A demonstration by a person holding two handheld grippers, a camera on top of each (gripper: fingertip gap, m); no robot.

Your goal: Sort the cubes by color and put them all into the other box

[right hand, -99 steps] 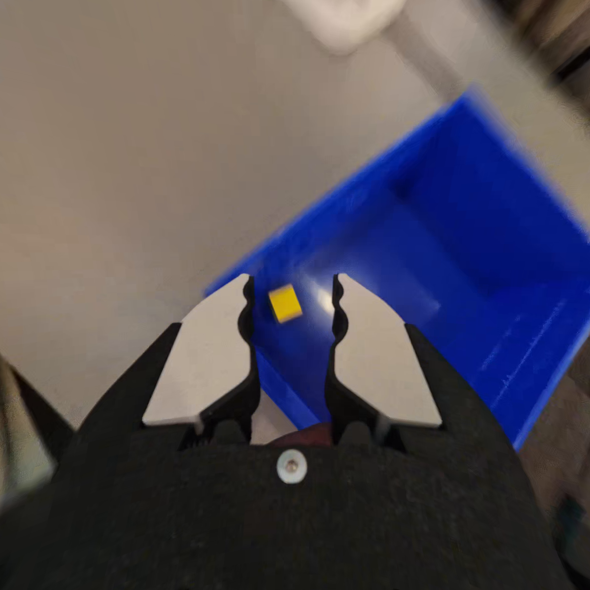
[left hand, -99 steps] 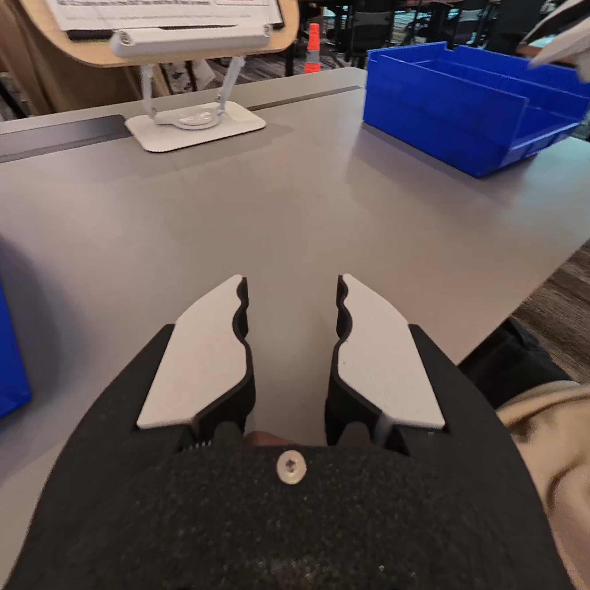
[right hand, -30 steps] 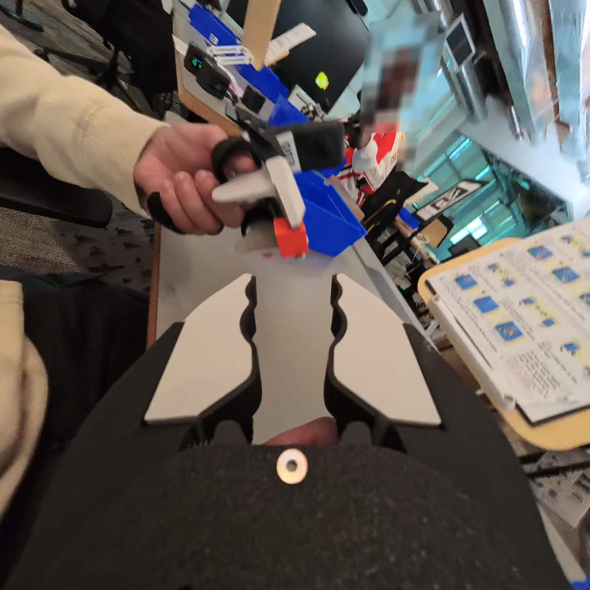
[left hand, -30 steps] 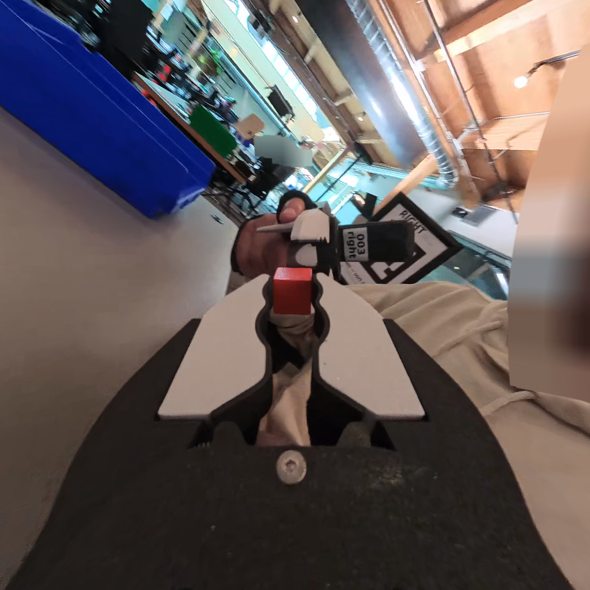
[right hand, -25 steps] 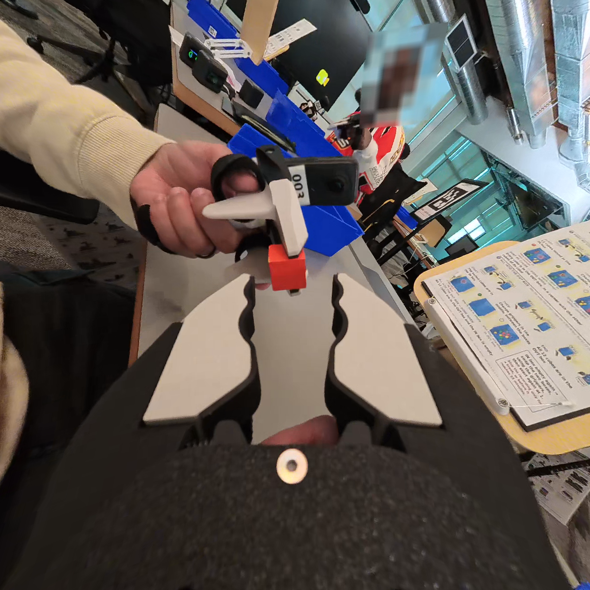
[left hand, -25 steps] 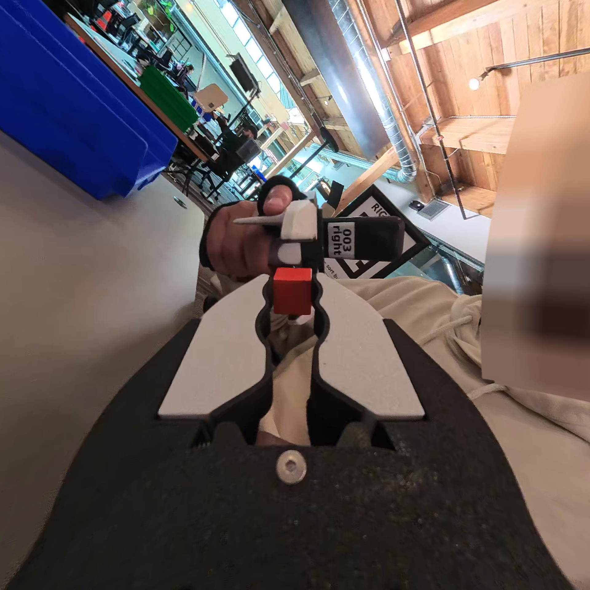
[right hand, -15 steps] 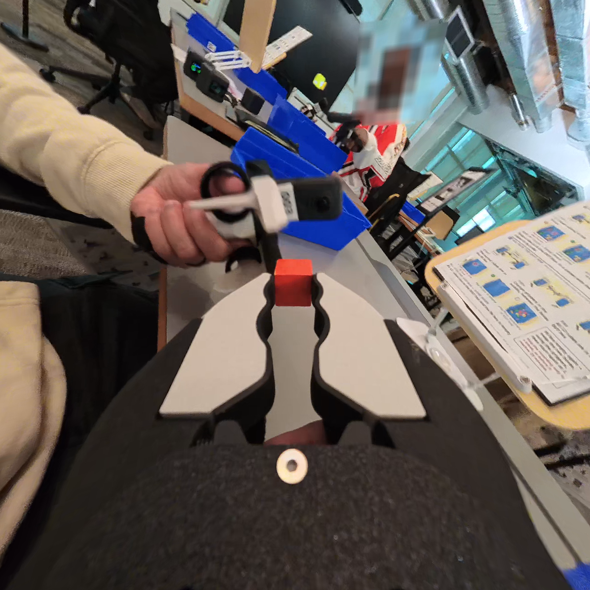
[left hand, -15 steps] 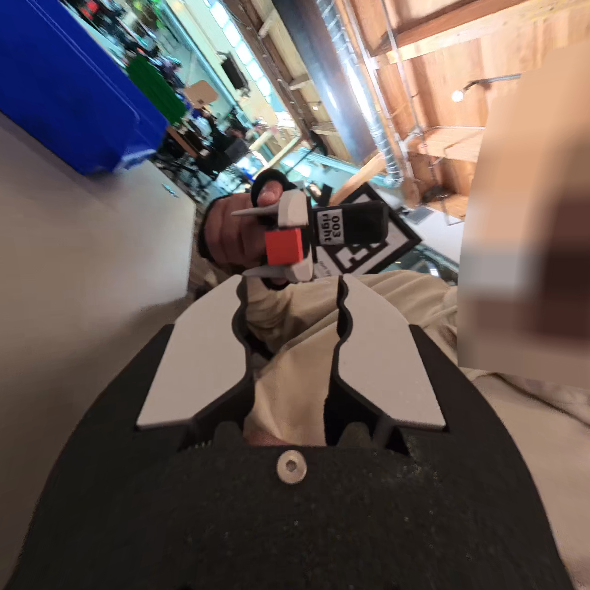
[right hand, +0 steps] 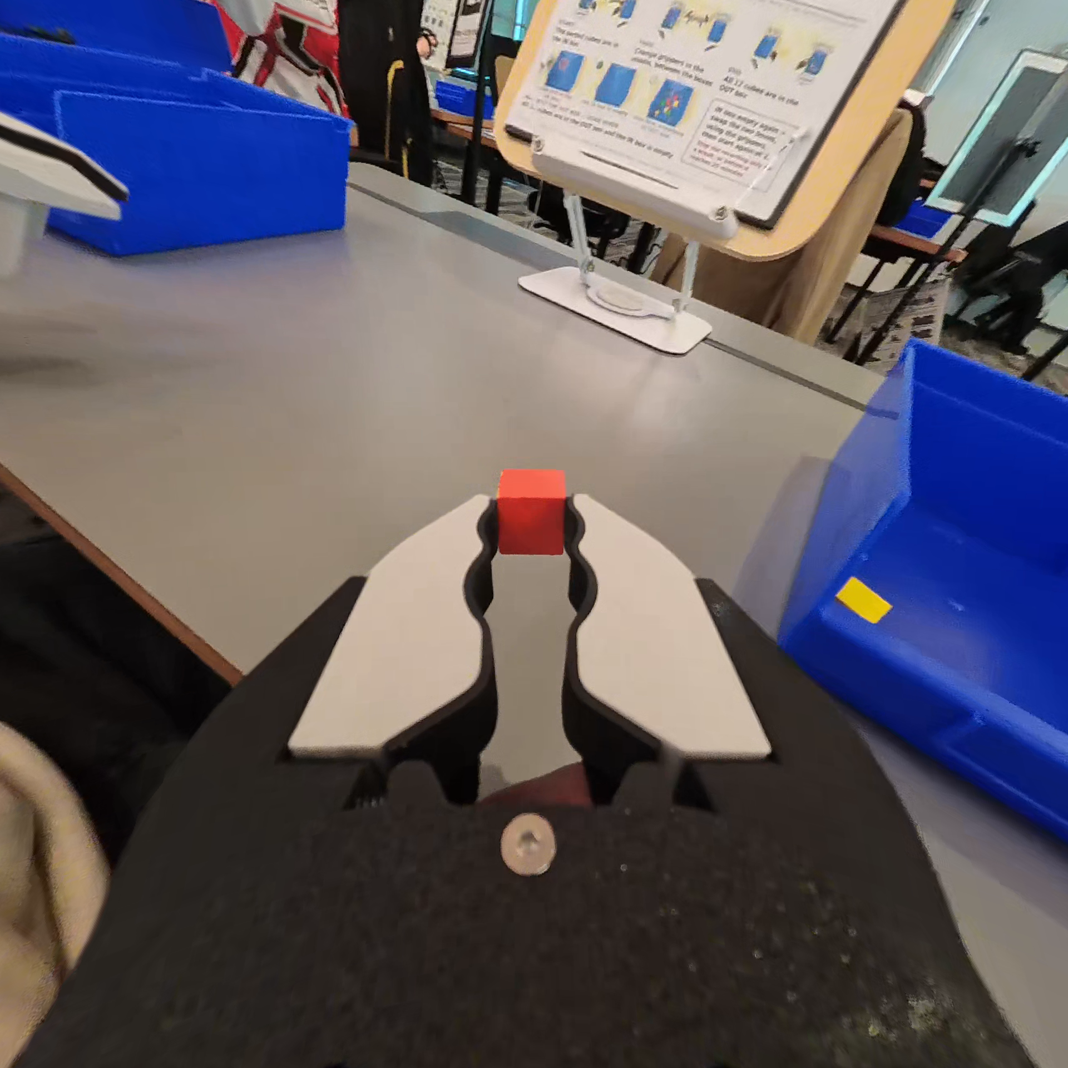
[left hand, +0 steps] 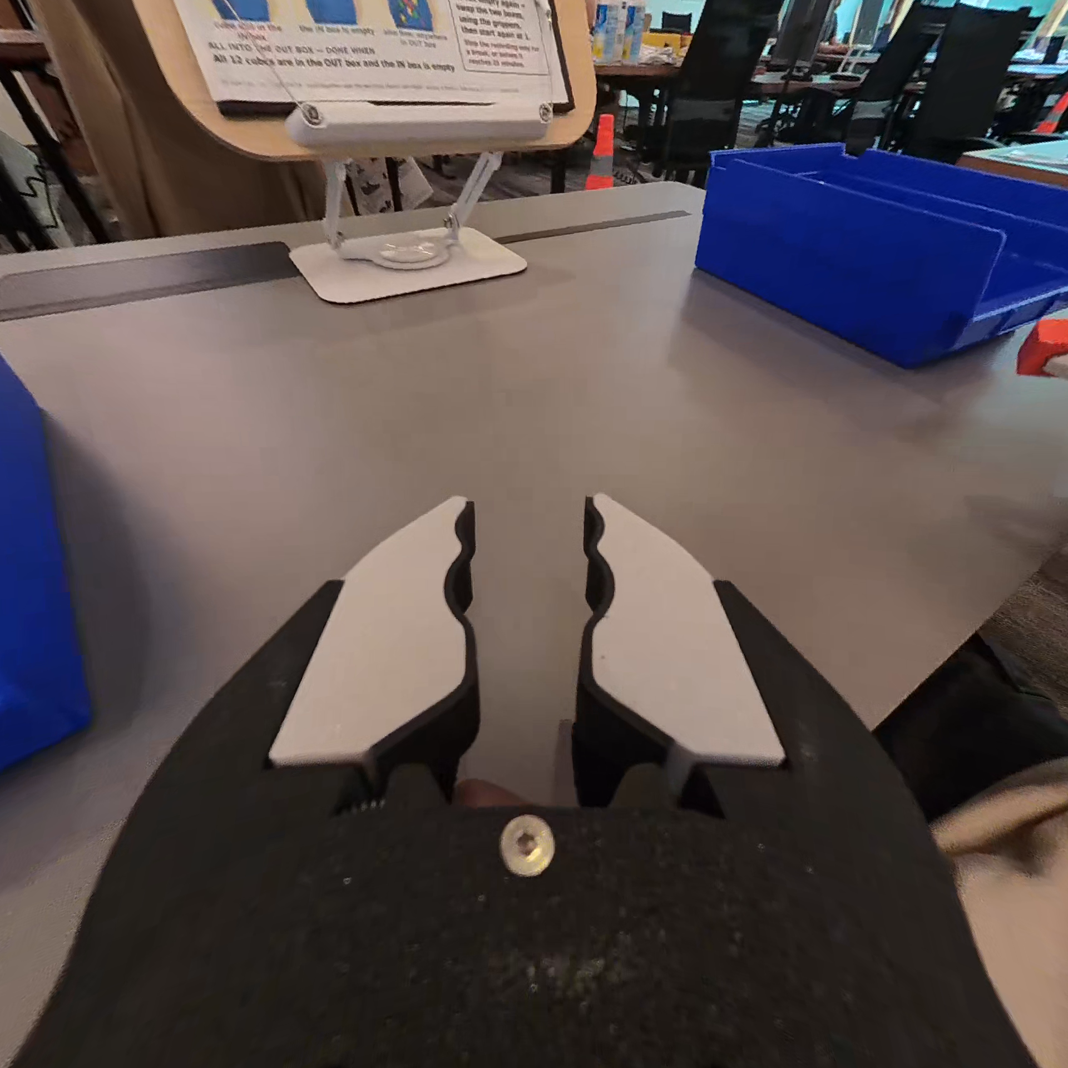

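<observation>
The red cube (right hand: pixel 530 514) sits pinched at the very tips of the right gripper (right hand: pixel 530 523), held in the air over the grey table (right hand: pixel 289 370), its top face and near face both showing. It looks like a small, rigid block with flat, smooth sides, probably light; the flat opposite faces are the natural place to clamp it, and that is where the fingers (right hand: pixel 427 612) bear on it now. Being caught only in the front notch, it could twist or slip if squeezed unevenly.

To the right and a little lower stands a blue box (right hand: pixel 948 688) with a yellow cube (right hand: pixel 863 601) lying on its floor near the front corner. My guess is the red one is headed there, so the sorting seems to be at an early stage. A second blue box (right hand: pixel 191 173) is well off to the left, across the table.

The right gripper is levelled roughly along the tabletop, pointing toward the white stand (right hand: pixel 624 306) carrying an instruction sheet. The left gripper (left hand: pixel 529 508) hovers low over bare table, tilted slightly downward, jaws apart and holding nothing. At the right edge of its view, the cube shows as a red sliver.
</observation>
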